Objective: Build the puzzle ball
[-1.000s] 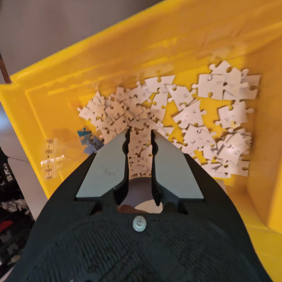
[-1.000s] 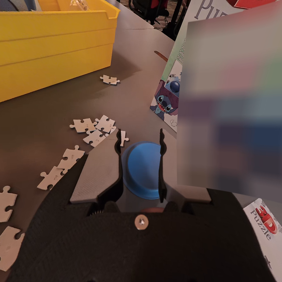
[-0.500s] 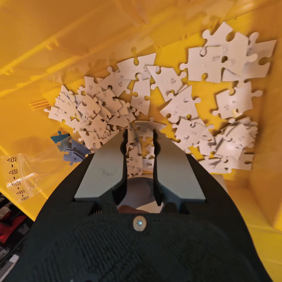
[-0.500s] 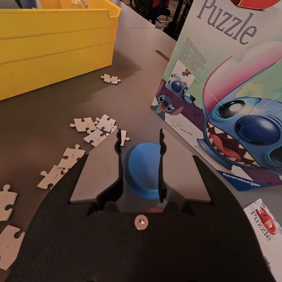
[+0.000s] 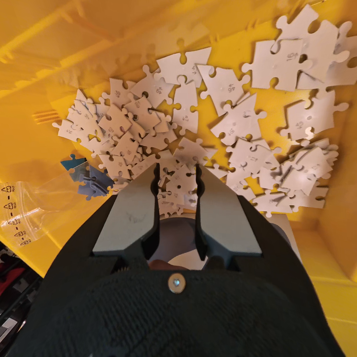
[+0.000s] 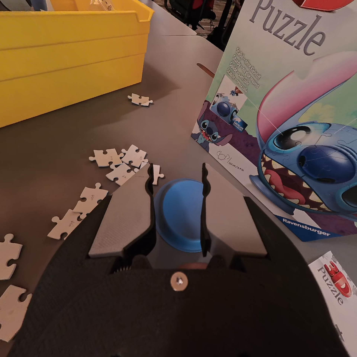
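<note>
I hold my left gripper [image 5: 176,170] over a glossy yellow plastic bin [image 5: 58,48], its two grey fingers parted with nothing between them, tips hanging just above a heap of white puzzle pieces [image 5: 173,123]. The pieces are thin, rigid plastic, lying pale side up with small printed marks, their rounded knobs and sockets tangled and overlapping; the heap is thickest from nine to twelve o'clock of my fingertips, looser toward two o'clock. A few blue pieces [image 5: 92,181] lie at nine o'clock beside a crinkled clear plastic bag [image 5: 23,216]. My right gripper [image 6: 176,168] is also parted and empty, hovering over a smooth round blue plastic stand [image 6: 179,214] on the dull grey table [image 6: 58,139]. Loose flat pieces [image 6: 117,162] are scattered at ten o'clock, some joined in pairs, and a glossy cardboard puzzle box [image 6: 280,116] stands at two o'clock. The ball itself is not yet begun, as far as I can judge. The risk I see on the left: pieces overlap so tightly that closing here could pinch two at once, or catch only an edge so a slick piece tilts and slips free. Pressing down could also scatter the heap. On the right, a careless sweep might knock the light stand or the upright box.
</note>
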{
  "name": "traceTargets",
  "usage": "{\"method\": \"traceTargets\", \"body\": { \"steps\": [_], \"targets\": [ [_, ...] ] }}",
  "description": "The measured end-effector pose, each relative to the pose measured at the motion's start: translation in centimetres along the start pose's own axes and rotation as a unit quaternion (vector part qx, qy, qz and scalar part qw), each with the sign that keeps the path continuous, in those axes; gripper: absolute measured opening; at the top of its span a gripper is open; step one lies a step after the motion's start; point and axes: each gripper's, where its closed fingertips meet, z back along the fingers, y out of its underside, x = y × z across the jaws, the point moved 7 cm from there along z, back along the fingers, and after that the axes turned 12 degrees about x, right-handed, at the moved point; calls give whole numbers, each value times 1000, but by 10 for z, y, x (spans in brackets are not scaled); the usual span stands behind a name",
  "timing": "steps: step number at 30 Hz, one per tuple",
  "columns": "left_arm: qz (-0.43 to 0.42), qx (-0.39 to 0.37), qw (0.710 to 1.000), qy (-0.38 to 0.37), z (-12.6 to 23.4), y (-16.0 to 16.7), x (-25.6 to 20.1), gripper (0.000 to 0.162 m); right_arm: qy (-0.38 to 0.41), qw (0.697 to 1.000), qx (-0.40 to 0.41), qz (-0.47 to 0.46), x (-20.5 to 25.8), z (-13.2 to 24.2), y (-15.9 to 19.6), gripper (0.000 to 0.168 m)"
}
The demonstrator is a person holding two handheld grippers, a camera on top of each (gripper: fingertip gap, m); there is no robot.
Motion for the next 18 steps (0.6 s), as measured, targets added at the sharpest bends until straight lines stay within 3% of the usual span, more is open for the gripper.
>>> {"method": "traceTargets", "body": {
  "steps": [1,6,13,14,15,18],
  "targets": [
    [-3,-2,1000,5,0,0,-1,36,0,1000,0,0,0,0,0,48],
    [-31,-7,999,12,1,-2,-8,22,0,1000,2,0,0,-1,1,48],
    [-25,-11,999,21,1,-2,-7,21,2,1000,3,-1,-1,-1,1,47],
    [-23,-16,999,16,3,-2,-6,16,2,1000,2,-1,-1,-1,0,47],
    [-19,-25,999,9,6,-2,-4,0,2,1000,1,-1,-1,0,0,47],
    [-3,-49,999,1,15,3,1,1,2,1000,-1,-1,-1,0,0,47]
  ]
}}
